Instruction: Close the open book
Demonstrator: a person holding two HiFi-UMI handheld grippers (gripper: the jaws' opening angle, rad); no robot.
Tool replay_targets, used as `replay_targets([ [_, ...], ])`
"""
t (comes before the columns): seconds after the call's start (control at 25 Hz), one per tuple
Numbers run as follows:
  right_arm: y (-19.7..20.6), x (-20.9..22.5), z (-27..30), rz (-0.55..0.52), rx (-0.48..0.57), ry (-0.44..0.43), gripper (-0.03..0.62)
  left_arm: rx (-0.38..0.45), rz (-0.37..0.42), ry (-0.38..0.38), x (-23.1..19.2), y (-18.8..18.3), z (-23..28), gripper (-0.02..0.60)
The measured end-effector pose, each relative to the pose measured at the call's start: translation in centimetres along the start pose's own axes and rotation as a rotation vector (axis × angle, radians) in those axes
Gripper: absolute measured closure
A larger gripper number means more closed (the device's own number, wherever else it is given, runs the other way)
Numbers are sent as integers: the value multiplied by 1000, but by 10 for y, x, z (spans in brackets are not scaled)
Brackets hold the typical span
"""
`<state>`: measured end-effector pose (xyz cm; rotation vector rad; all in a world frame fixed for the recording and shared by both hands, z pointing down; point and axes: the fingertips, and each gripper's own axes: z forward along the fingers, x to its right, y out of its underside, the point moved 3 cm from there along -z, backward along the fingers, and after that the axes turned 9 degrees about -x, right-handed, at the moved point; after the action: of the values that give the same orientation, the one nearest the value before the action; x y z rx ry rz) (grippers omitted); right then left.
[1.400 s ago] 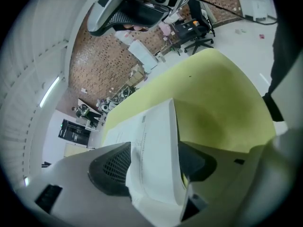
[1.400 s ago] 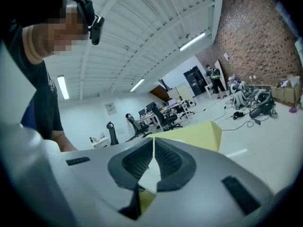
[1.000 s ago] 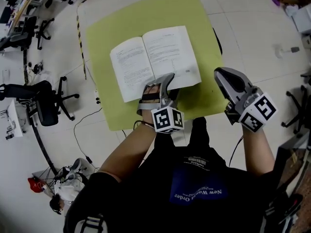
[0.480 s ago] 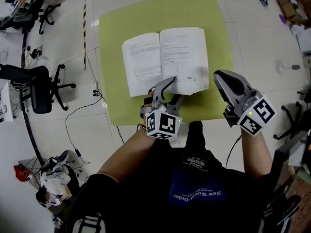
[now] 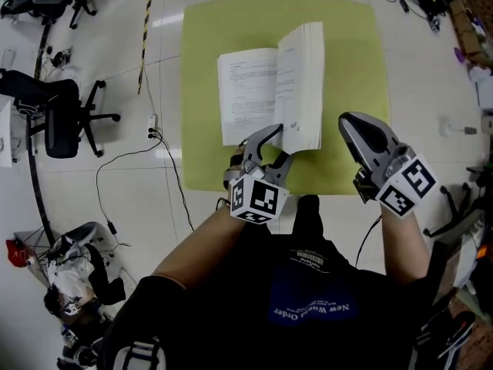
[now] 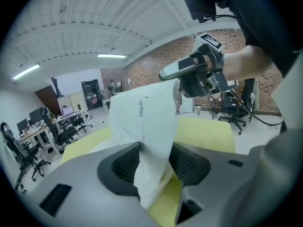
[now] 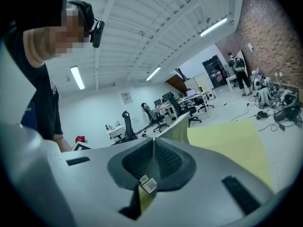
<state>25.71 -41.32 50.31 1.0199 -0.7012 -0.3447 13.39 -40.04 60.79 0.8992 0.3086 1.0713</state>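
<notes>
Head view: an open book is being part-folded on a table.
Nearest, the grey two-jaw left gripper (image 5: pixel 277 141) is being kept clamped on the raised right-hand sheaf of the white printed paperback book (image 5: pixel 250 95), its jaws having just been closing. The grey right gripper (image 5: pixel 350 122), jaws pressed together on nothing, is being held just beside that sheaf. Beyond, the book is being supported mid-way on the square yellow-green table (image 5: pixel 347 52), left pages flat.

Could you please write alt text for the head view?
The left gripper, jaws just closing on the pages, holds the right half of an open book nearly upright on a green table. The right gripper, shut and empty, hovers beside it.
</notes>
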Motion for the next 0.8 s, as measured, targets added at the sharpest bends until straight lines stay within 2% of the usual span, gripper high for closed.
replay_targets([
  [0.08,-1,-7,10,-8,-10,-13,609,-17,-1,-7,-7,8,-5,383],
  [0.16,-2,-14,21,-15,-21,-26,609,-41,-73,-1,-19,23,-9,352],
  [0.4,-7,-38,58,-30,-62,-62,609,-124,-562,70,-69,97,-27,262],
  [0.52,-6,-41,69,-27,-83,-73,609,-117,-709,94,-74,116,-34,262],
  [0.64,-4,-45,83,-20,-108,-84,609,-134,-782,63,-79,140,-51,262],
  [0.8,0,-58,103,-25,-134,-101,609,-181,-713,-26,-96,170,-80,262],
])
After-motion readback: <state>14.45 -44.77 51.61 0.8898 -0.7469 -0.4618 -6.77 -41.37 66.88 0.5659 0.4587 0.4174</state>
